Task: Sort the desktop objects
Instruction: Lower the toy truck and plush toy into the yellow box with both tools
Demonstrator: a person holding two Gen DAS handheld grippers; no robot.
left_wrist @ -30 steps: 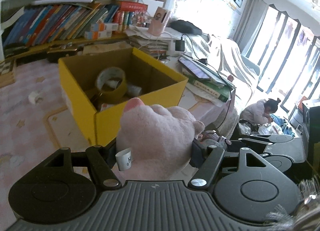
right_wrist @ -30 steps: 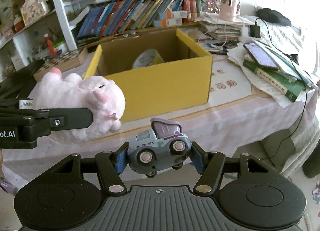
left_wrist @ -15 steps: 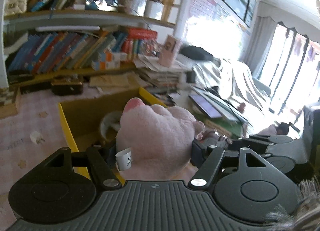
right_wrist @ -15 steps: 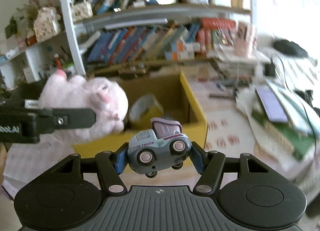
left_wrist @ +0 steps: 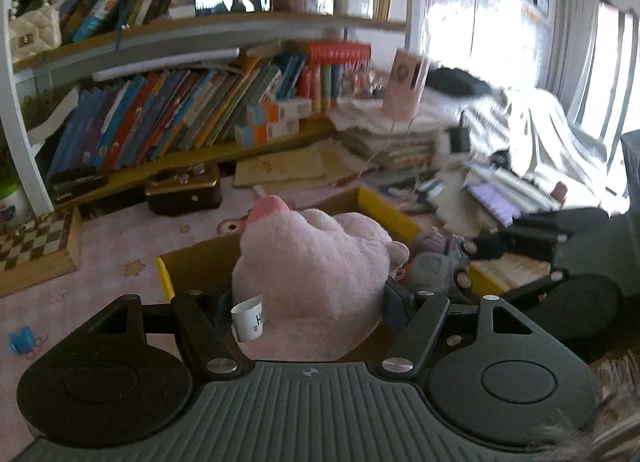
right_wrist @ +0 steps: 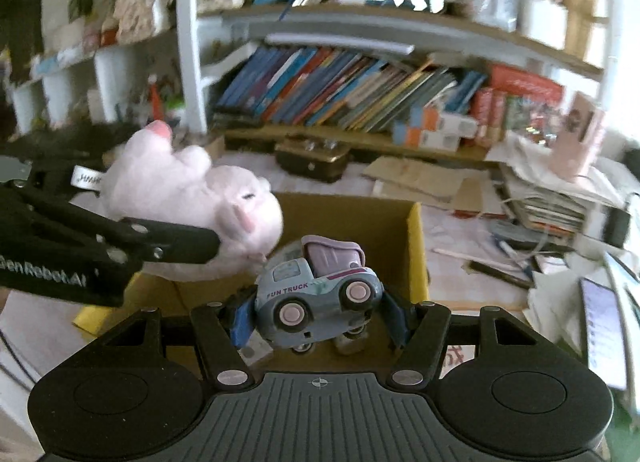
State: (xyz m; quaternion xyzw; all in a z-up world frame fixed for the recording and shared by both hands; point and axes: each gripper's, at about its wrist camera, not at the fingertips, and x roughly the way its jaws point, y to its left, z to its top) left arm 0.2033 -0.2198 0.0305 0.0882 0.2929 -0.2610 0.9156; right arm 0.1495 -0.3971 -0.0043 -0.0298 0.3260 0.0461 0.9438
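My left gripper [left_wrist: 308,298] is shut on a pink plush pig [left_wrist: 316,278] and holds it above the open yellow cardboard box [left_wrist: 384,209]. My right gripper [right_wrist: 318,316] is shut on a grey-blue toy truck [right_wrist: 316,298] marked FUN TRUCK, also above the box [right_wrist: 416,258]. In the right wrist view the pig [right_wrist: 192,201] hangs to the left of the truck, held by the left gripper's black fingers [right_wrist: 172,242]. In the left wrist view the truck [left_wrist: 432,266] sits just right of the pig. The box's inside is mostly hidden by both toys.
A bookshelf full of books [left_wrist: 180,113] stands behind the table. A dark case [left_wrist: 184,189], a chessboard [left_wrist: 32,242], paper stacks [left_wrist: 388,137] and a phone on books [right_wrist: 604,318] lie around the box on the pink tablecloth [left_wrist: 104,254].
Both grippers have risen and moved forward, from in front of the box to over its opening, each keeping its toy. The box now sits low in both views.
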